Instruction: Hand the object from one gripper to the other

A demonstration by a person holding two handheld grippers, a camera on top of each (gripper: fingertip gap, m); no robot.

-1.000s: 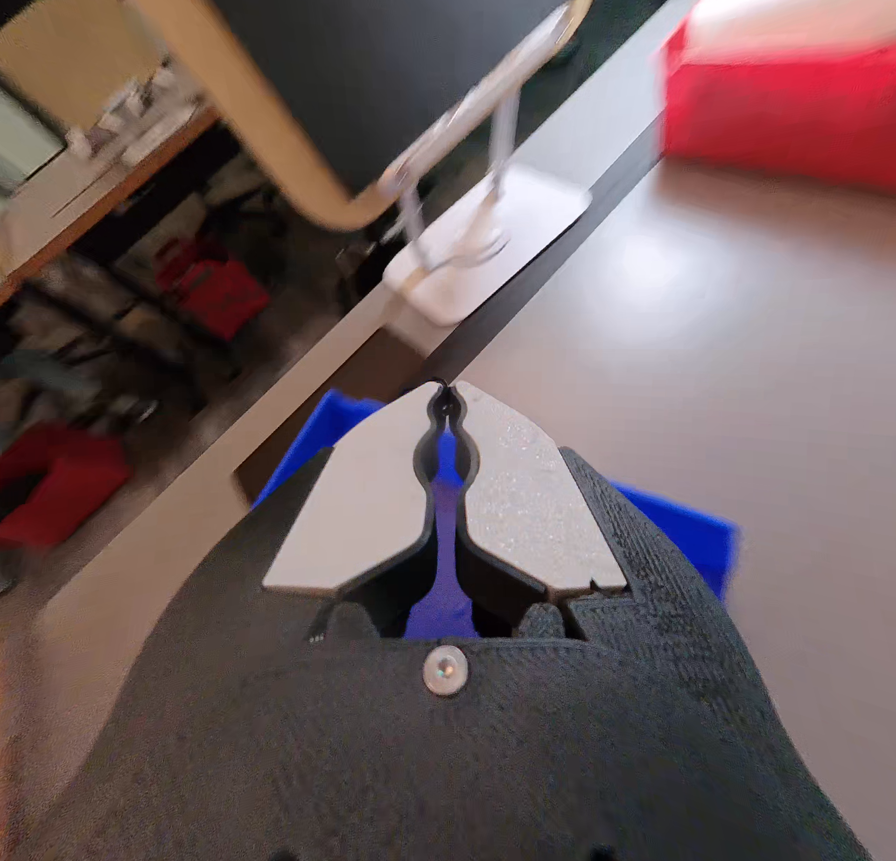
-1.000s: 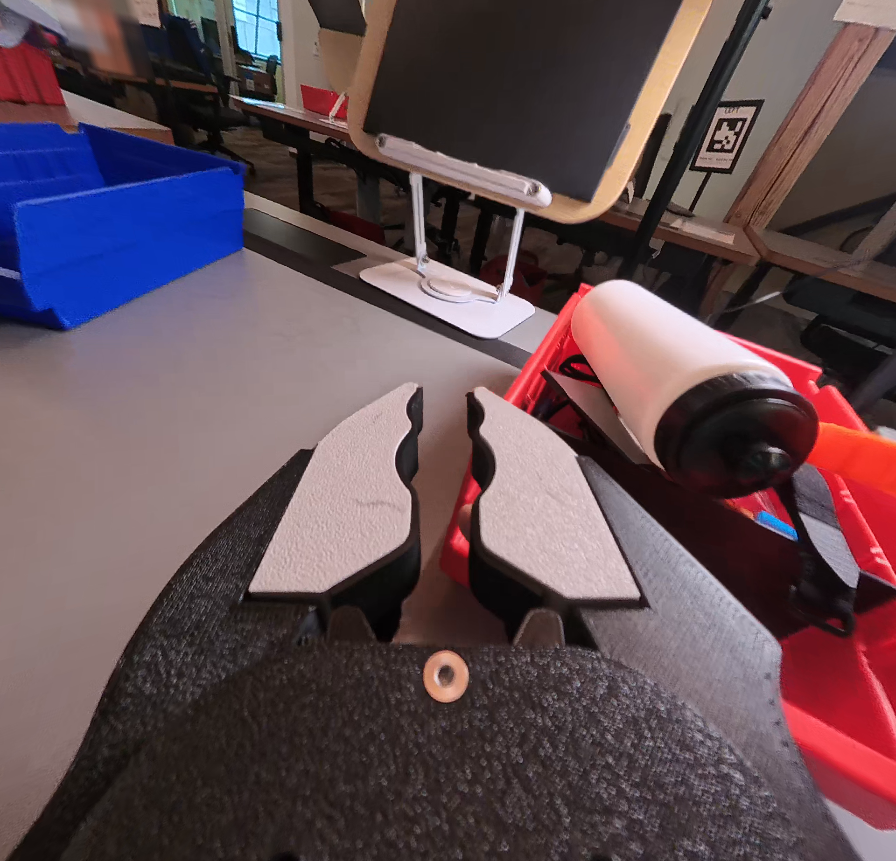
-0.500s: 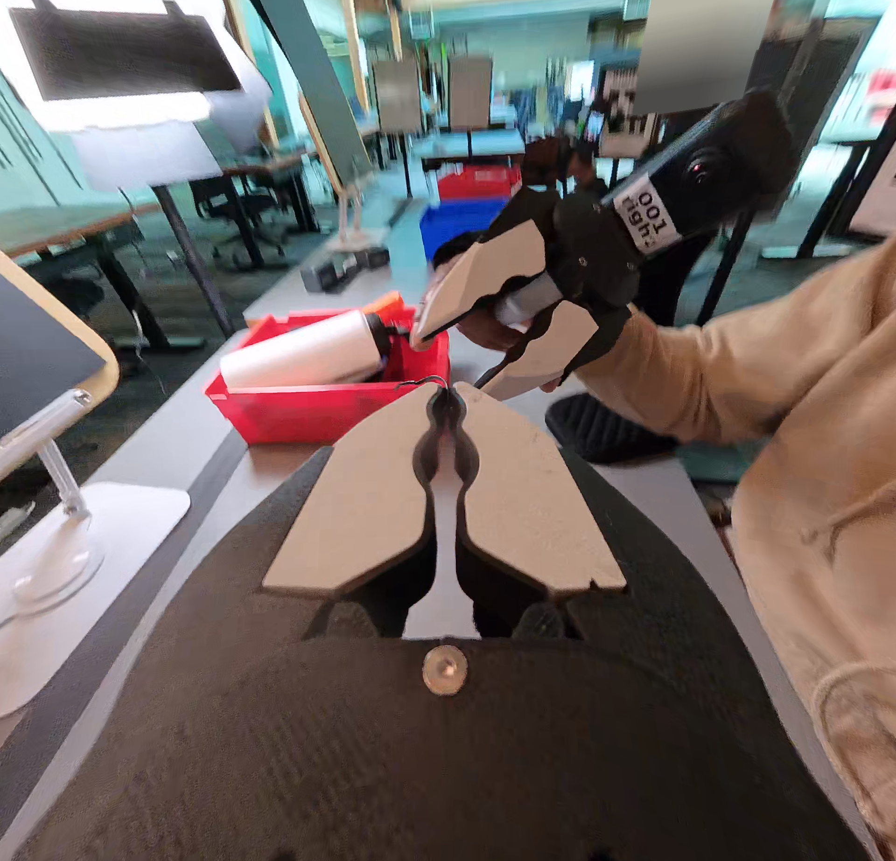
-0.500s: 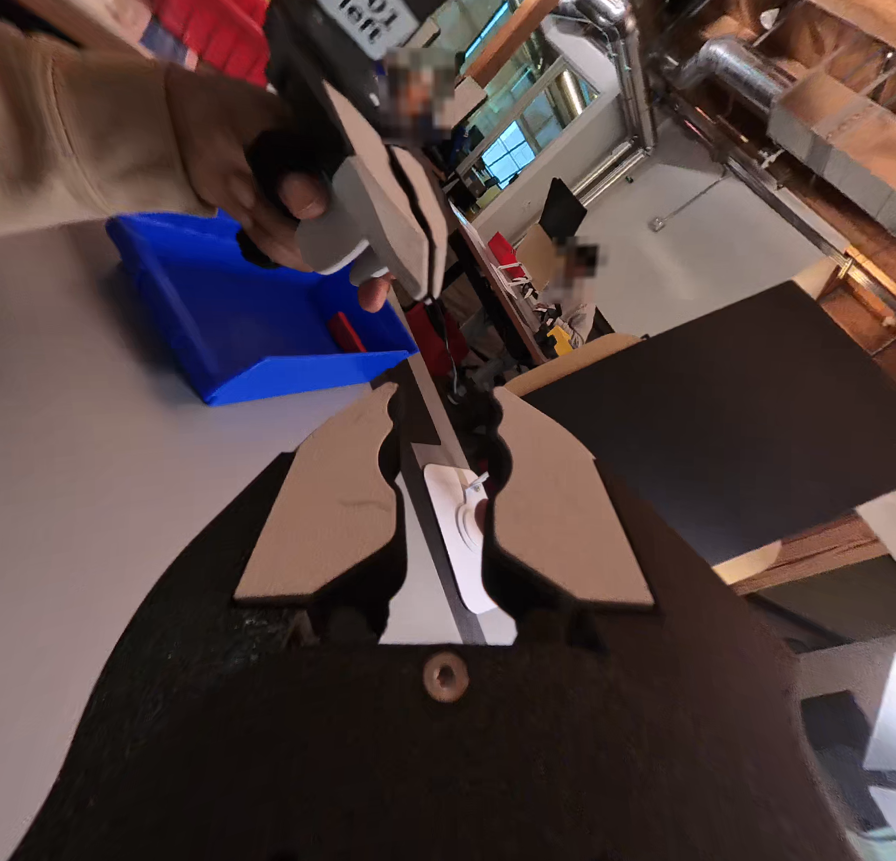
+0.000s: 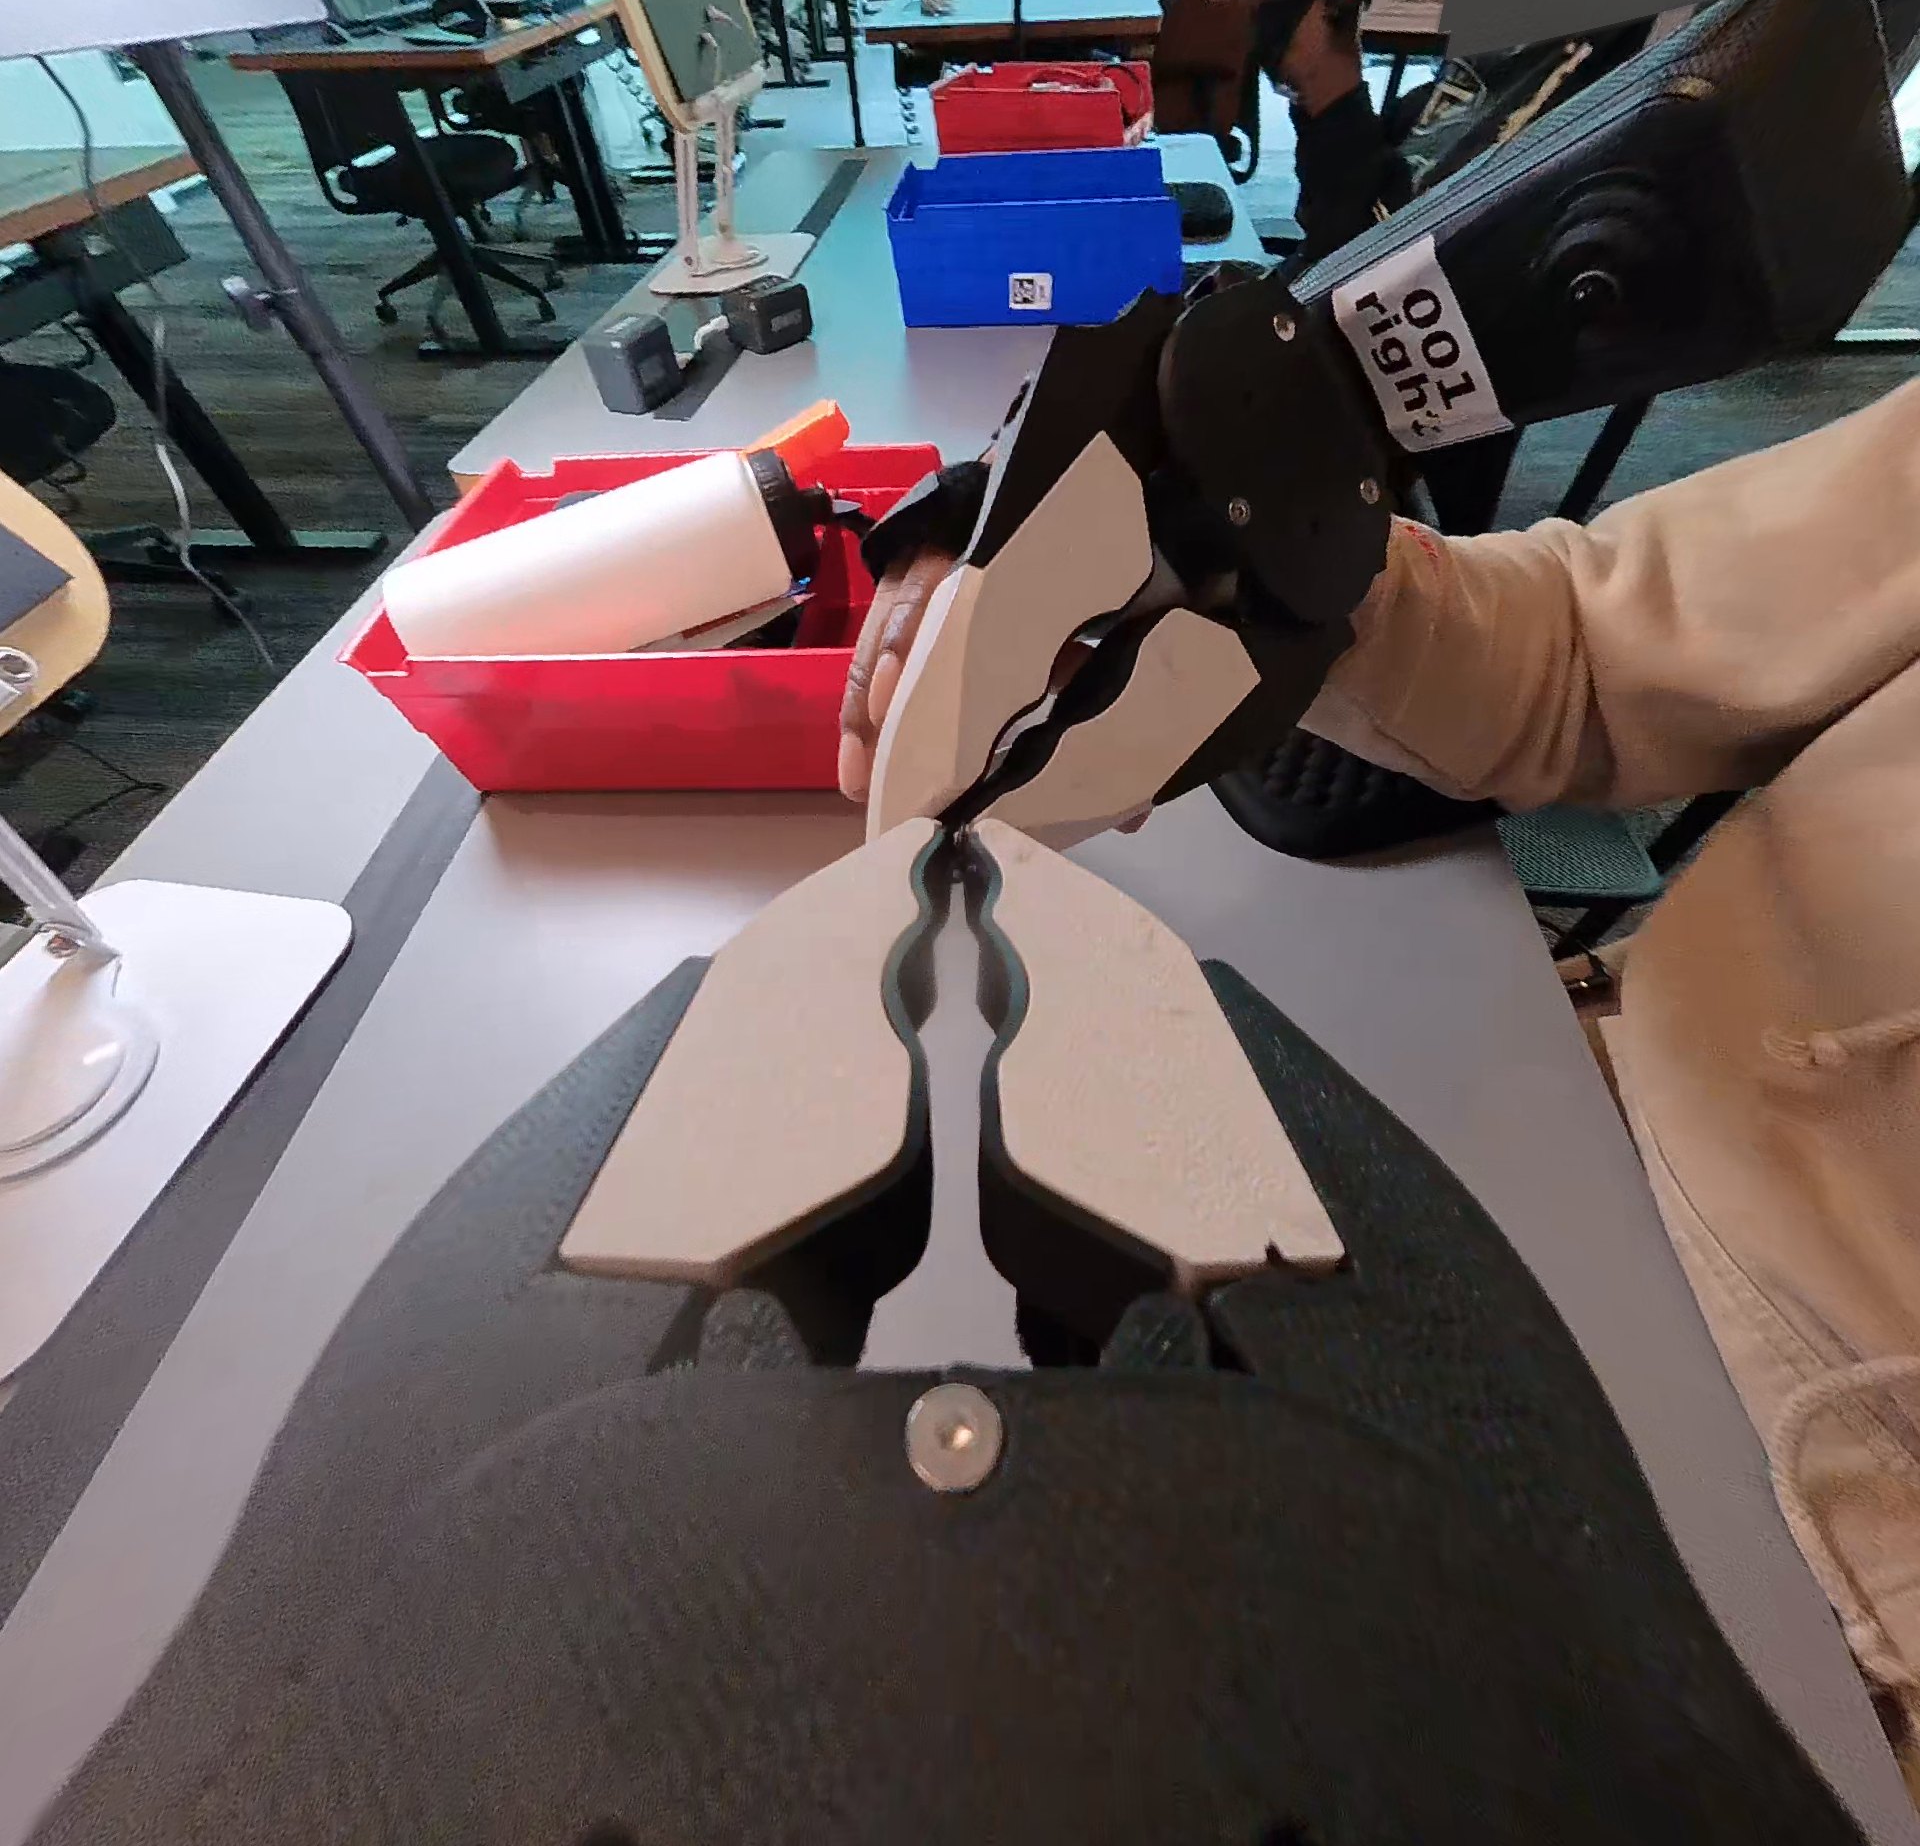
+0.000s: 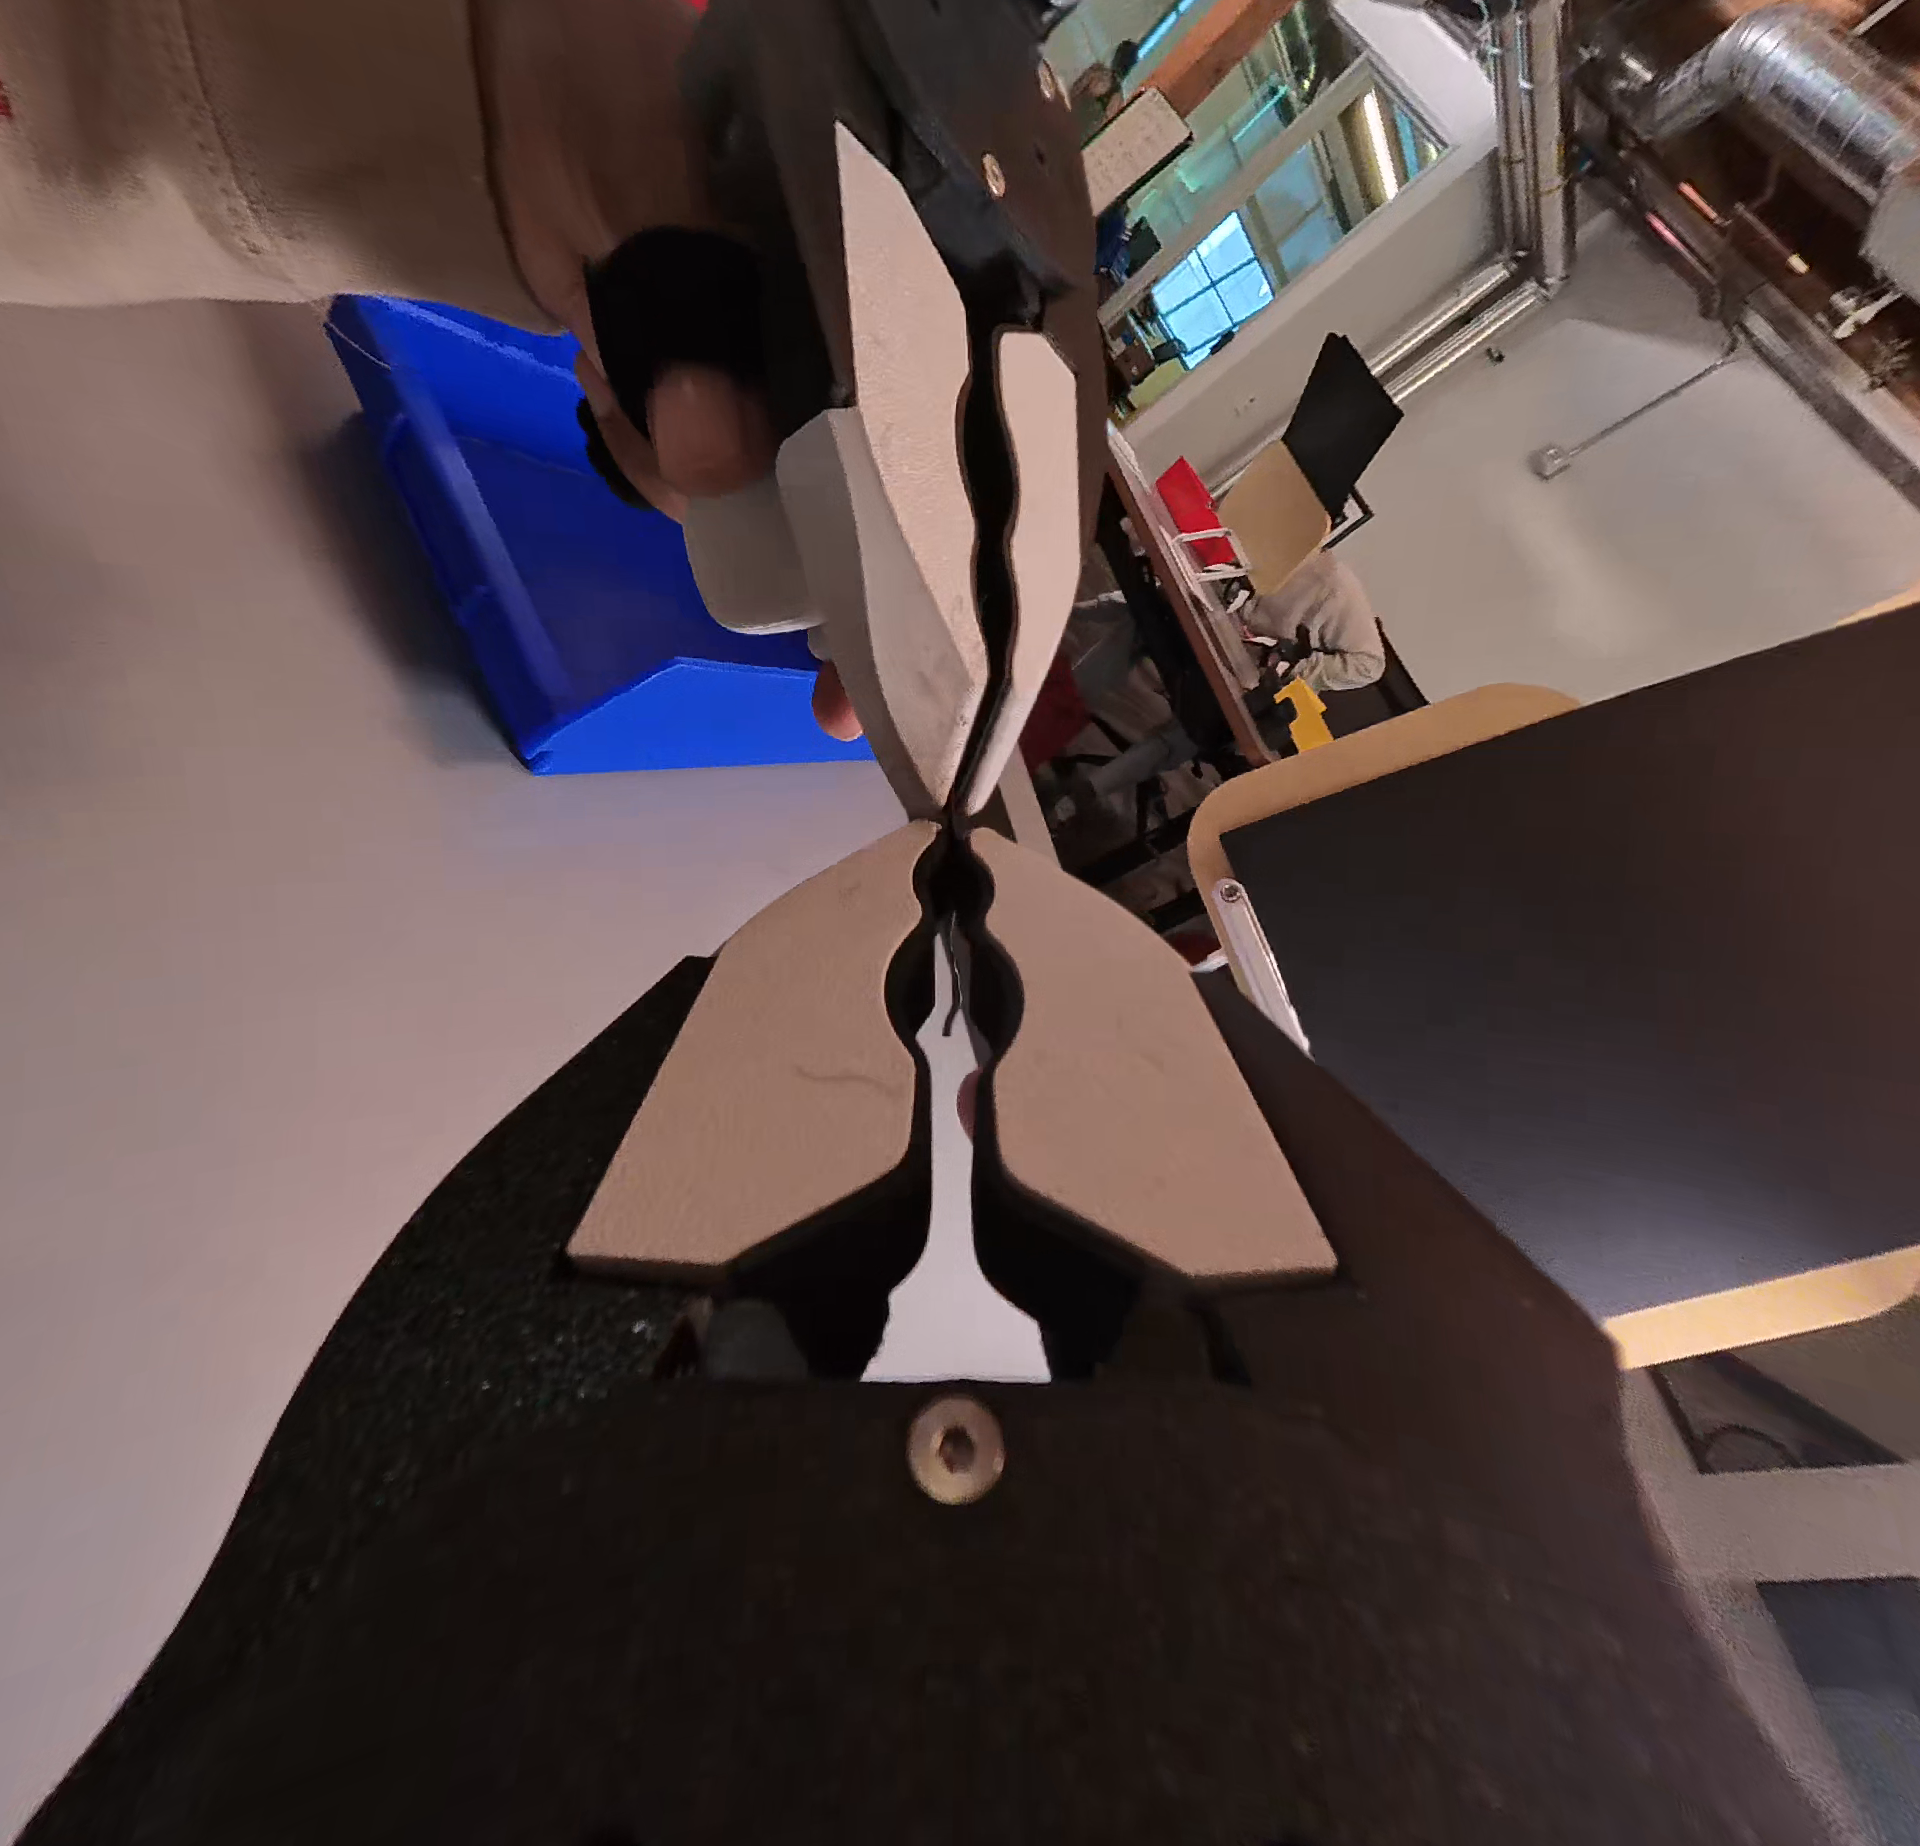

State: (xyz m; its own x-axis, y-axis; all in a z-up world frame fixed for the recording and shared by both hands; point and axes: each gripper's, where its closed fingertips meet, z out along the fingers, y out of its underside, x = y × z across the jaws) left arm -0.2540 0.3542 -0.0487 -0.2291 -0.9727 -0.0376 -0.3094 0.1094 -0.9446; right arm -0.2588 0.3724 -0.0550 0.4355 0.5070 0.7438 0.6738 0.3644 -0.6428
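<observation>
Meeting tip to tip above the grey table (image 5: 582, 923), the left gripper (image 5: 957, 840) and the right gripper (image 6: 951, 846) are both pinching a thin black wire-like object (image 6: 950, 975). In the right wrist view it is showing as a fine dark strand running back between that tool's grey fingers (image 6: 790, 1069), whose tips are pressing together on it. The left gripper's jaws are likewise pressing together at the tips, and the strand is probably passing between them, though there it is too slight to trace. Such an object is looking very light, thin and flexible, and is likely slipping easily from broad pads. Hold is best taken at the extreme fingertips, just ahead of the other tool's grip. Off to the left tool's far left is sitting a red plastic bin (image 5: 623, 705) carrying a white bottle (image 5: 592, 570).
</observation>
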